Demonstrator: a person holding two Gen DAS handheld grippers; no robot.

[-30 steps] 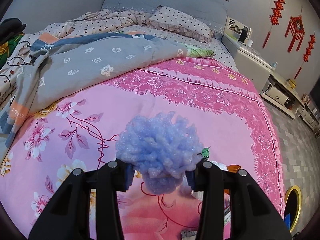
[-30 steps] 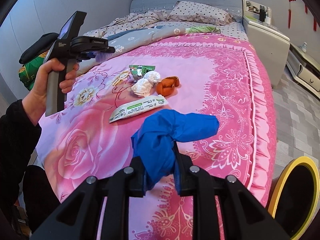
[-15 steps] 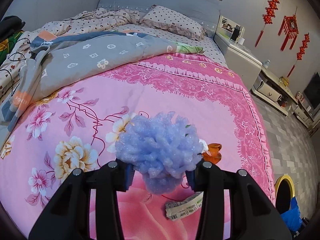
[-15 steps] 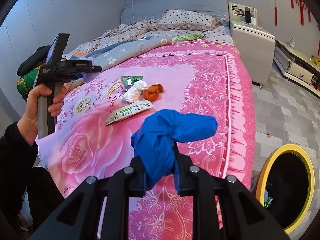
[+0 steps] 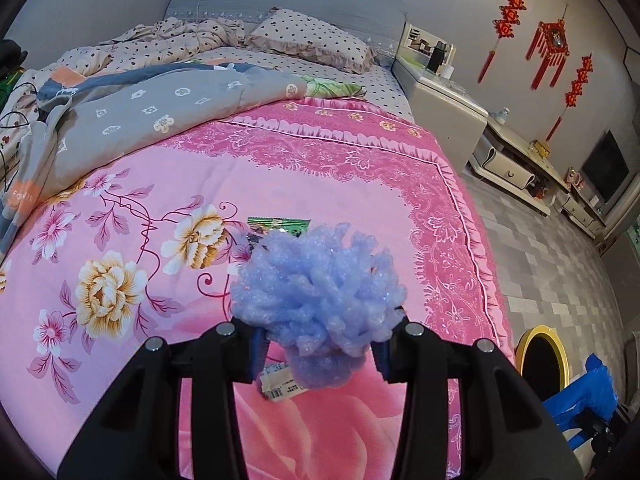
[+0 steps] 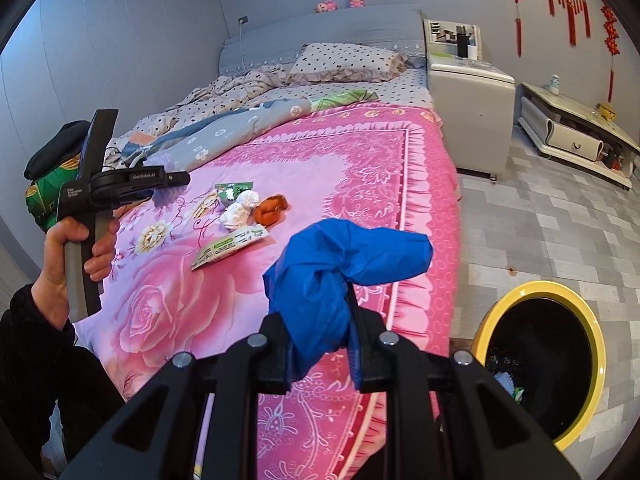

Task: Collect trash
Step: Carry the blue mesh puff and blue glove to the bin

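Trash: foam ball (image 5: 318, 300) pinched in raised left claw (image 5: 318, 350).

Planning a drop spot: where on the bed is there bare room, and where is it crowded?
Free: the pink bedspread between the trash cluster and its frilled right edge, and the big rose print nearer the camera. Crowded: mid-left, where the green wrapper, white wad, orange peel and white packet lie close together. The grey quilt covers the head end.

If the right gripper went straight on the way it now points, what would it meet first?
Probably the pink bedspread. The right gripper, shut on a blue bag, points down at the bed's near edge; the yellow bin sits off to its right. Depth is unclear.
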